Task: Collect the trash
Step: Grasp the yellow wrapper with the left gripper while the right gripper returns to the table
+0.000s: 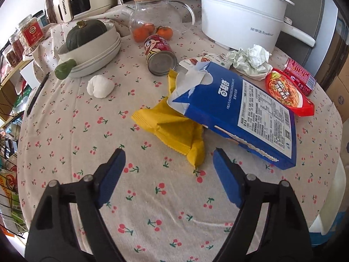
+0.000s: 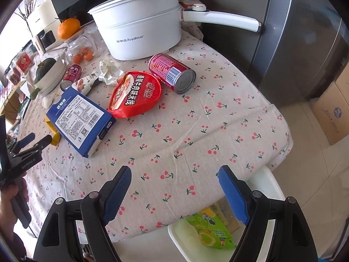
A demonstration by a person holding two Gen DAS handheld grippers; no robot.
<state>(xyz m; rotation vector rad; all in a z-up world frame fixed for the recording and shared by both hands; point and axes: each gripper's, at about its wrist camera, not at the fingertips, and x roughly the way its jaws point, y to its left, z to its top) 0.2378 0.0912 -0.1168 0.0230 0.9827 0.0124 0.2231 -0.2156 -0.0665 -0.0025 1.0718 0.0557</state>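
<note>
Blue-padded and empty, the left gripper (image 1: 169,160) gapes above the cherry-print tablecloth (image 1: 152,207) just short of a yellow wrapper (image 1: 174,128) tucked under a torn blue biscuit box (image 1: 244,111), while the right gripper (image 2: 174,178), equally wide and empty, hangs over the table edge above a white bin (image 2: 185,238).

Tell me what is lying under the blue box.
A yellow wrapper lies under the torn-open end of the blue box, sticking out toward the left gripper. How far it runs beneath is hidden, and so is anything else under the box.
</note>
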